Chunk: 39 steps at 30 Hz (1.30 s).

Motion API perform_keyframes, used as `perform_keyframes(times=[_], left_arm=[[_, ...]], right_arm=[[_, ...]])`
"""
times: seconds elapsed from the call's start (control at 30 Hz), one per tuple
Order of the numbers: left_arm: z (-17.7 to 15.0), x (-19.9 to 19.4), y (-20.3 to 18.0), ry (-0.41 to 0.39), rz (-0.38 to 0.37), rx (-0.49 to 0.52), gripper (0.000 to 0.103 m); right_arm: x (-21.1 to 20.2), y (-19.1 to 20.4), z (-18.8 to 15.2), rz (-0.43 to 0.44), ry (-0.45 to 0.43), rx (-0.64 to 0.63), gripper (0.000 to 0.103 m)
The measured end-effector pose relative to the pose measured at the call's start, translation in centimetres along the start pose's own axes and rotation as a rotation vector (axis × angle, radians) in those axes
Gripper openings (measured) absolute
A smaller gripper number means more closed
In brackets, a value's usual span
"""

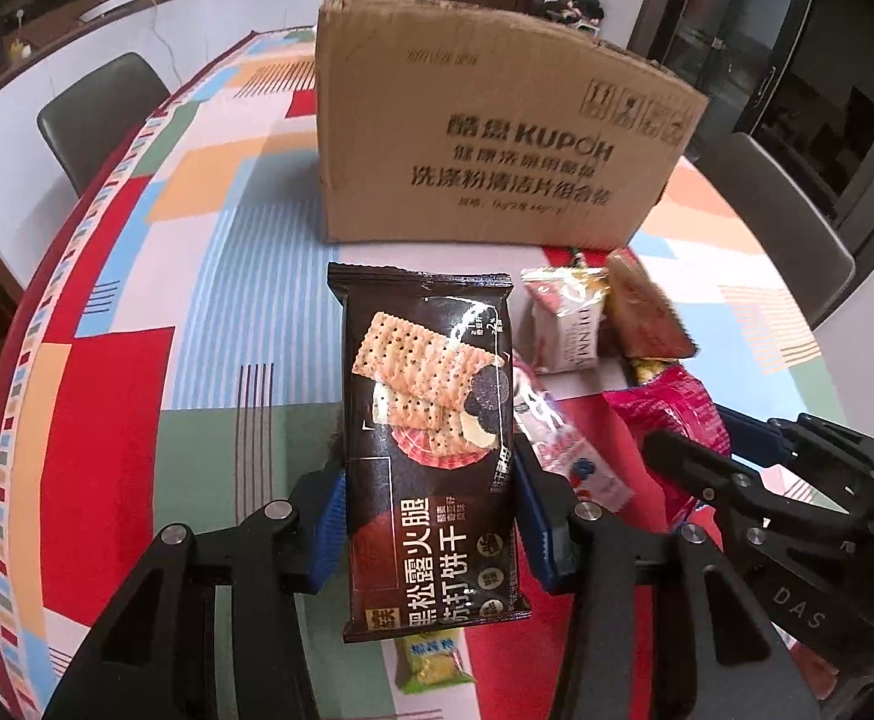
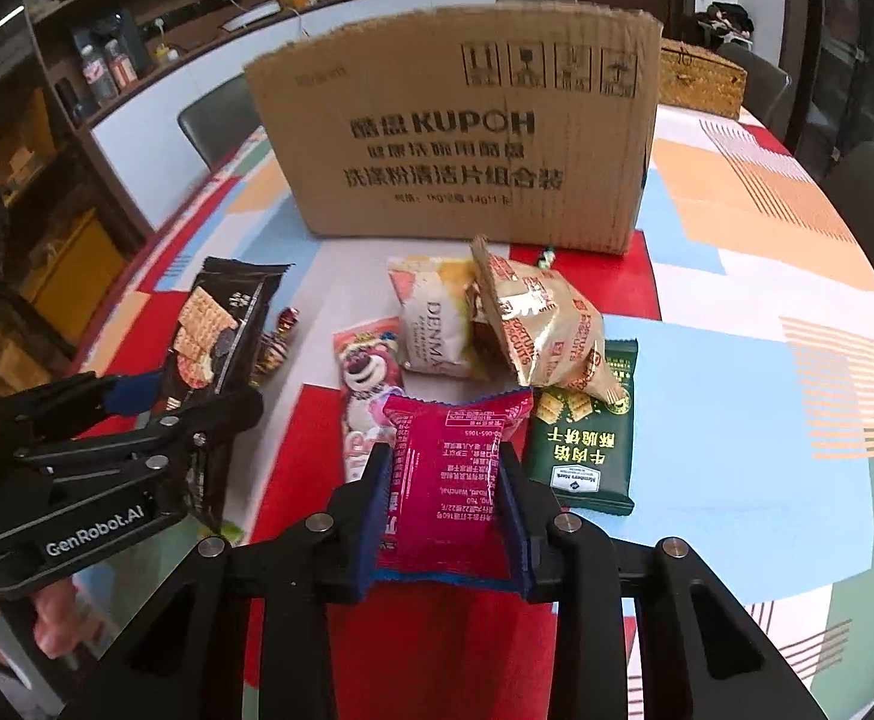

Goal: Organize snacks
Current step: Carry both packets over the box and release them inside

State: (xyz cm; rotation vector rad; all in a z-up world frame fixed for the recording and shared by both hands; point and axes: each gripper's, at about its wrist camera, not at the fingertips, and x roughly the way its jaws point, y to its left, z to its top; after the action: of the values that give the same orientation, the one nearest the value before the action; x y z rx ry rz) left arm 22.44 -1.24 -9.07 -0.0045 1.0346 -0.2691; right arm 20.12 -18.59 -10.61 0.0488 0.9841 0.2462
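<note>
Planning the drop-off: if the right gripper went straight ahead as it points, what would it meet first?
Probably the gold biscuit bag leaning over the snack pile, well before the cardboard box. The right gripper holds a pink snack packet; height is unclear.

**Both hand-held grippers closed and loaded**

The left hand-held gripper (image 1: 431, 498) points forward, its blue-padded fingers (image 1: 329, 516) pressed against the two long sides of a dark cracker packet (image 1: 431, 420) held raised. Seen from the right wrist, bare fingertips (image 2: 47, 624) of the person's left hand curl under its black body. The right hand-held gripper (image 2: 445, 504) sits just beside it, jaws clamped on the edges of a magenta snack pouch (image 2: 448, 480), bowing it slightly.
</note>
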Motion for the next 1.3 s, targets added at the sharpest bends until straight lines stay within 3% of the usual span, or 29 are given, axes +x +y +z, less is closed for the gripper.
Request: perform_keyframes(times=[0.67, 1.3], left_arm=[[2.8, -6.5, -2.3, -0.179, -0.017, 0.063, 0.048], [12.0, -9.3, -3.3, -0.324, -0.014, 0.102, 0.048]], right_arm=[[-5.8, -0.4, 2.6, 0.015, -0.185, 0.005, 0.034], [-9.4, -1.9, 10.7, 0.015, -0.369, 0.013, 0.034]])
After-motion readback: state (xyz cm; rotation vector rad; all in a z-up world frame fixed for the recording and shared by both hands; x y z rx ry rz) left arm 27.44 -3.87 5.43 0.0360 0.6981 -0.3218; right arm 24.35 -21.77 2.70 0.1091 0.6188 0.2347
